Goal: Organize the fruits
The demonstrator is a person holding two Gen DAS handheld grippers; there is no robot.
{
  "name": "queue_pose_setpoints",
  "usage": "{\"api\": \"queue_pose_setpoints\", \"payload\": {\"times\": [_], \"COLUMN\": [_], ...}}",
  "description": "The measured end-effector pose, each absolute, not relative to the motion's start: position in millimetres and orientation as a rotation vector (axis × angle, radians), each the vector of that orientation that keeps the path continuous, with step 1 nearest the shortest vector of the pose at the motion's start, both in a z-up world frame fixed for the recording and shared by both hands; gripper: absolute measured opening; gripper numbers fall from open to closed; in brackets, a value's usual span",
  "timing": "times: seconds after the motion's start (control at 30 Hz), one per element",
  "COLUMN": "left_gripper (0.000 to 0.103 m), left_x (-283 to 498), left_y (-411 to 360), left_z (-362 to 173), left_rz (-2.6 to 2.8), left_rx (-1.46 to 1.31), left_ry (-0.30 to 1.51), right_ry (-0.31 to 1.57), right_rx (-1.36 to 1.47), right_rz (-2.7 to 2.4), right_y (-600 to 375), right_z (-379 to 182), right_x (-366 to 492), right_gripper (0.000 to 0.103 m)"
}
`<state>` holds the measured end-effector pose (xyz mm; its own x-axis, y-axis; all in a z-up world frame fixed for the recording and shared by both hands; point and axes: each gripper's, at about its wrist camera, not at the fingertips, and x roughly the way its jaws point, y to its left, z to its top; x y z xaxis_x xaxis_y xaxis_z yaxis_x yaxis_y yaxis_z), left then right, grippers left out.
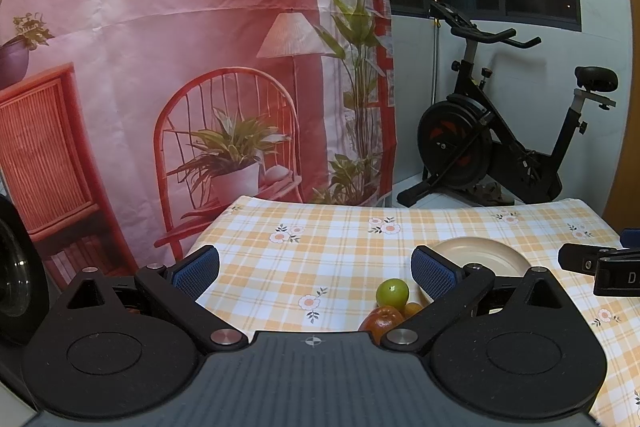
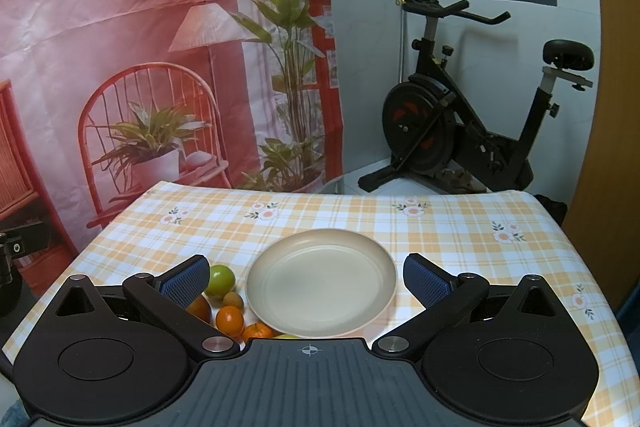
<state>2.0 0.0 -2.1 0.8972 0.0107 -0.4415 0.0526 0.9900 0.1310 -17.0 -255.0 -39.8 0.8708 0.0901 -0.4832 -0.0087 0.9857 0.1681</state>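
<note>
Left wrist view
- Left gripper [image 1: 316, 269]: jaws spread wide, nothing between the blue pads [image 1: 196, 273]; held above the table's [image 1: 304, 259] left half.
- Fruits: green fruit [image 1: 392, 292], red apple [image 1: 381, 319] and an orange [image 1: 413, 308] clustered near the table's front edge, just left of the plate [image 1: 480, 251].
- Right gripper: partly visible at the frame's right edge.

Right wrist view
- Right gripper [image 2: 306, 279]: jaws spread wide, holding nothing; held above the plate.
- Plate [image 2: 320, 319]: cream, mid-table toward the front edge, nothing on it.
- Fruits: the green fruit [image 2: 220, 281], a small brown fruit [image 2: 233, 300], two oranges [image 2: 230, 320] [image 2: 258, 331] and the apple [image 2: 200, 309] lie beside the plate's left rim.
- Background: exercise bike [image 2: 452, 131] beyond the table's far edge.
</note>
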Motion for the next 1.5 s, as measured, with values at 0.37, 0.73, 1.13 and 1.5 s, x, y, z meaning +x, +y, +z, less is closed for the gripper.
{"api": "queue_pose_setpoints", "payload": {"times": [0.37,0.73,1.13,1.5], "left_gripper": [0.103,0.103,0.103,0.100], "left_x": [2,1,11,22], "left_y": [0,-2,4,14], "left_z": [-2,-3,-26,-58], "left_rz": [-0.022,-0.021,-0.002,-0.056], "left_rx": [0.141,0.154,0.161,0.119], "left_ry": [0.458,0.462,0.523,0.606], "right_ry": [0.511,0.515,0.500,0.479], "right_rx": [0.163,0.158,0.102,0.095], "right_rz": [0.052,0.054,0.090,0.153], "right_y": [-256,-252,-243,-228], "right_z": [-40,-40,-61,-102], "right_x": [-17,-19,-23,-31], "right_gripper": [0.103,0.103,0.103,0.103]}}
